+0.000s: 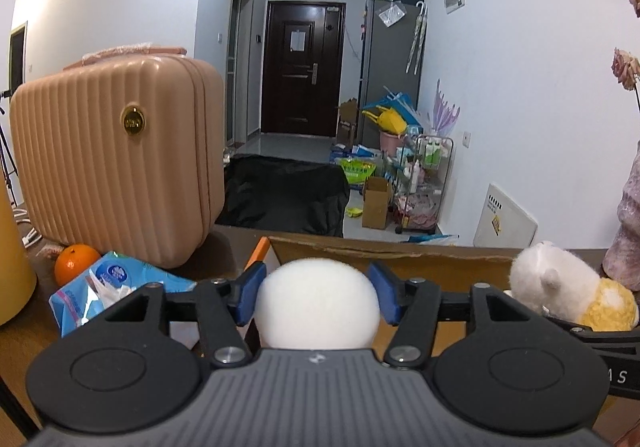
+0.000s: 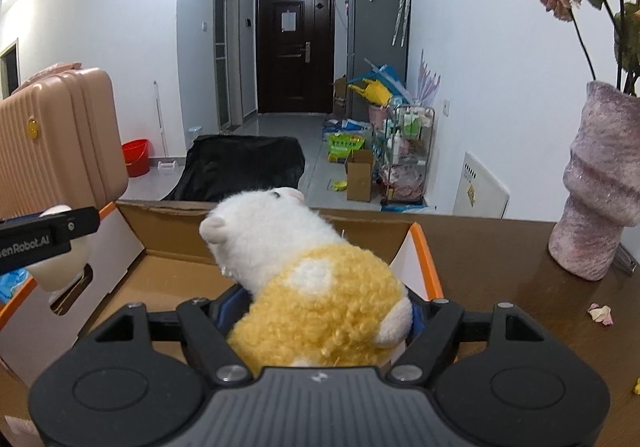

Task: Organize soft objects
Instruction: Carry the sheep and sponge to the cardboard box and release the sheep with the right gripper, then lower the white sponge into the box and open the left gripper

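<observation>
Brown wood-grain table (image 2: 500,259) carrying, largest first: ribbed pink suitcase (image 1: 116,163), open cardboard box (image 2: 168,271) with orange-edged flaps, mauve vase (image 2: 600,183), yellow-and-white plush toy (image 2: 316,287), white foam ball (image 1: 318,307), blue tissue pack (image 1: 112,287), orange (image 1: 74,263). Left tongs (image 1: 318,297) pinch the ball between blue pads, held over the box's near-left edge. Right tongs (image 2: 320,311) clamp the plush's yellow body above the open box; their pads are largely hidden by fleece.

Risks, as judged: the smooth, compressible ball may squirt out of the grip and roll off the table; the plush, gripped at its rear with its head overhanging, may tip or snag on a flap on release. Both tongs crowd one opening and could collide.

Legible writing: "enRobot.AI" on the left tongs' side, seen from the right wrist; the letter "S" in the left view. The tissue-pack print and the suitcase badge are unreadable.
</observation>
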### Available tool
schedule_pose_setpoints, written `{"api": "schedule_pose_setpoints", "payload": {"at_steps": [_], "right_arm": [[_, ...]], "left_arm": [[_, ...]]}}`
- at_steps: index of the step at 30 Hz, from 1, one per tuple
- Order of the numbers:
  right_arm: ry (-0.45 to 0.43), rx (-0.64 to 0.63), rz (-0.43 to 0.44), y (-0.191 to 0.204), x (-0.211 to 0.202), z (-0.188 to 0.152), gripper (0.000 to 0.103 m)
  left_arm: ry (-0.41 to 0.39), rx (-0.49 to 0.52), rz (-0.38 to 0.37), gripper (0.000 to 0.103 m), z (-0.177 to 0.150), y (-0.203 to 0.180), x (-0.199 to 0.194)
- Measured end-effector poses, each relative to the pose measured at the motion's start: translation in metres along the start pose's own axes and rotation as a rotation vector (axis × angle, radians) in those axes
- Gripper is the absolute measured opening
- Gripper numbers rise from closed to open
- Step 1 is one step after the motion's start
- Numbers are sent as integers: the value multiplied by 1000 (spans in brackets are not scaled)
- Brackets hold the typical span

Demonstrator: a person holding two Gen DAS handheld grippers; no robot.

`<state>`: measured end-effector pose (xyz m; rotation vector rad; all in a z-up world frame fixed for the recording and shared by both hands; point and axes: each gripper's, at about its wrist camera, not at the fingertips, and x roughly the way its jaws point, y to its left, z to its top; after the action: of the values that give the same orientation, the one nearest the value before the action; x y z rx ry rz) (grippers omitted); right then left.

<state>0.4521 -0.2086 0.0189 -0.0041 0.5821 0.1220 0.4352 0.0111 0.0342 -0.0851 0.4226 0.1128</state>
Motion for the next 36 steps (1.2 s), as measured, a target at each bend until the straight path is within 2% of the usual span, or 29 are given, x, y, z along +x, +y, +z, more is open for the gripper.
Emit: {"api": "schedule_pose_setpoints", "payload": {"at_steps": [1,2,5,19,36], "right_arm": [[8,1,5,0,1,0,80],[16,2,6,-1,2,0,87],[26,1,2,0,2,0,98],[-12,-8,-5,2,-16,4,102],[-103,-11,-21,-5,-70,2,103]], "left_arm": [[2,3,3,69,-1,0,0],[2,5,6,80,-2,-1,0],[-16,0,16,103,-3,-1,-4],[-41,-27,25,103,3,1,-17],[-72,-14,11,103,0,11,-60]]}}
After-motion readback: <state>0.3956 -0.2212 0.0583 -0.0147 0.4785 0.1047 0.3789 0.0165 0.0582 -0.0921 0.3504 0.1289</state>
